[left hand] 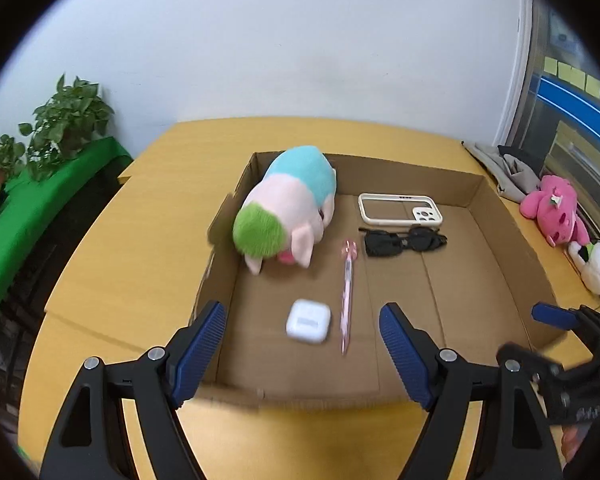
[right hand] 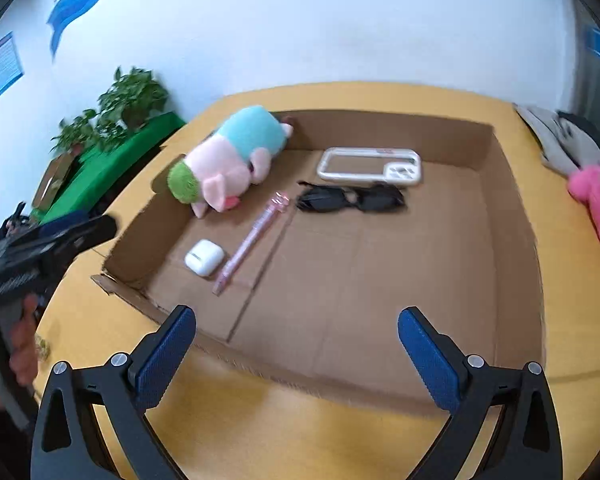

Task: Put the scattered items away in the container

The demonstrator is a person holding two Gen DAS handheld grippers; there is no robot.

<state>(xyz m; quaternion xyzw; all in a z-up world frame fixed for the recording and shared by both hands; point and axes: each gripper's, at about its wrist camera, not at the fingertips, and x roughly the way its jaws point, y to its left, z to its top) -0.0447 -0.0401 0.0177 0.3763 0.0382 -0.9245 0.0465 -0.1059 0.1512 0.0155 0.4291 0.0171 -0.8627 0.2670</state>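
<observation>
A shallow cardboard box (left hand: pixel 480 190) (right hand: pixel 512 216) lies on the yellow table. Inside it rest a pink, blue and green plush pig (left hand: pixel 288 204) (right hand: pixel 232 158), a white phone case (left hand: pixel 400 209) (right hand: pixel 370 166), black sunglasses (left hand: pixel 402 242) (right hand: pixel 350 199), a pink pen (left hand: pixel 347 294) (right hand: pixel 252 240) and a white earbud case (left hand: pixel 308 321) (right hand: pixel 204 257). My left gripper (left hand: pixel 302 344) hangs open above the box's near edge, nothing between its blue pads. My right gripper (right hand: pixel 296 356) is open too, over the box's near wall, and empty. It also shows at the left wrist view's right edge (left hand: pixel 556 316).
A pink plush (left hand: pixel 552 210) (right hand: pixel 598 196) and a white plush (left hand: pixel 598 264) lie on the table right of the box, beside grey cloth (left hand: pixel 508 168) (right hand: pixel 556 140). Potted plants (left hand: pixel 64 120) (right hand: pixel 120 116) on a green stand are at the left. A hand (right hand: pixel 22 344) holds the left gripper.
</observation>
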